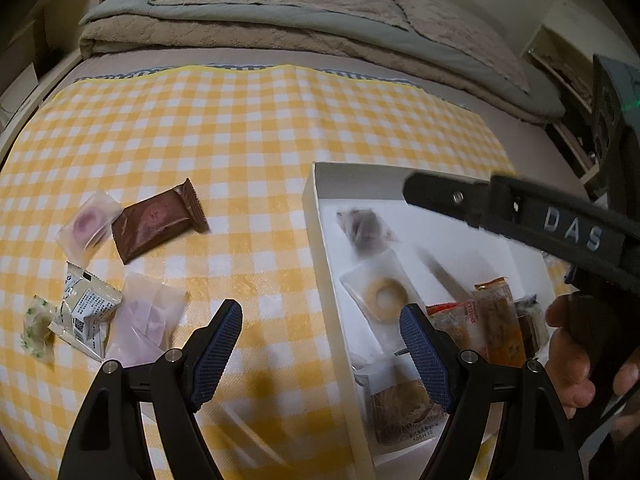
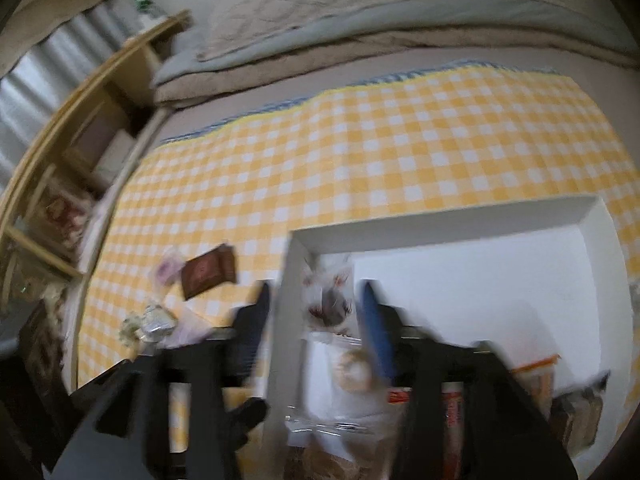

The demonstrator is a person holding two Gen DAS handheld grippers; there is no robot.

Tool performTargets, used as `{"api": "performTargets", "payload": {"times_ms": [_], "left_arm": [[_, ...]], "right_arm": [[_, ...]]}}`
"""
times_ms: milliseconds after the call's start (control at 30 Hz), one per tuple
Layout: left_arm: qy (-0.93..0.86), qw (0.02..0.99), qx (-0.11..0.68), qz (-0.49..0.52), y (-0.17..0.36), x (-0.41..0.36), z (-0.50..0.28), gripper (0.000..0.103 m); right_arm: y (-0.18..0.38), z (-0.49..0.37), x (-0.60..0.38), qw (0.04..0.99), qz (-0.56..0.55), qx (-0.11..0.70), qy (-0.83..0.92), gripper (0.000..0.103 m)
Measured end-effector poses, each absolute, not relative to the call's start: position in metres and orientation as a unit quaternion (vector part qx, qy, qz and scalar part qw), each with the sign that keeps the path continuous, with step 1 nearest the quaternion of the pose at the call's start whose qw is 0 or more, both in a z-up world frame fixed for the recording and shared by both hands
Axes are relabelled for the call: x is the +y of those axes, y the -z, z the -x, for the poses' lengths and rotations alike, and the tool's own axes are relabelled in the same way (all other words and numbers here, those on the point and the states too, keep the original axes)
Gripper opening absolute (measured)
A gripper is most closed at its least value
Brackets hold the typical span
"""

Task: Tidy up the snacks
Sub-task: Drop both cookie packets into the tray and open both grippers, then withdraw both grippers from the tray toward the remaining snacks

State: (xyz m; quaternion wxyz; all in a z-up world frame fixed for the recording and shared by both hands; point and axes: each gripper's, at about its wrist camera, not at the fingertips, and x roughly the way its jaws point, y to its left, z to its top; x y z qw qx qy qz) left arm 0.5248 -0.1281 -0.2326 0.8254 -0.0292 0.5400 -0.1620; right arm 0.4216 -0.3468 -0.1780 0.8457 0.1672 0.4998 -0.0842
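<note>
A white box sits on a yellow checked cloth and holds several wrapped snacks, among them a ring biscuit and a dark cake in clear wrap. Loose snacks lie on the cloth to the left: a brown packet, a pink round sweet, a white foil packet, a pale purple packet. My left gripper is open and empty, straddling the box's left wall. My right gripper is open above the box, blurred, with the dark cake lying between its fingers.
The cloth lies on a bed. Folded blankets and a pillow lie at the far end. Wooden shelves stand to the left of the bed. The right gripper's arm crosses over the box in the left wrist view.
</note>
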Motion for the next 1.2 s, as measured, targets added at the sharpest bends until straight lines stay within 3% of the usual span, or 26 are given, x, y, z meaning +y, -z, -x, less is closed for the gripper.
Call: {"api": "performTargets", "payload": {"times_ms": [300,1000,1200], "left_arm": [[0.162,0.827,0.538,0.025,0.229,-0.130,-0.521,0.079],[0.185,0.837,0.514,0.011,0.199,-0.130,-0.491,0.080],[0.191,0.844,0.502,0.000,0.186,-0.130,-0.476,0.084]], "right_arm": [[0.179,-0.404,-0.356,0.838,-0.132,0.521,0.087,0.063],[0.143,-0.338,-0.372,0.854,-0.088,0.501,0.112,0.083],[0.131,-0.320,-0.373,0.860,-0.078,0.489,0.122,0.095]]}}
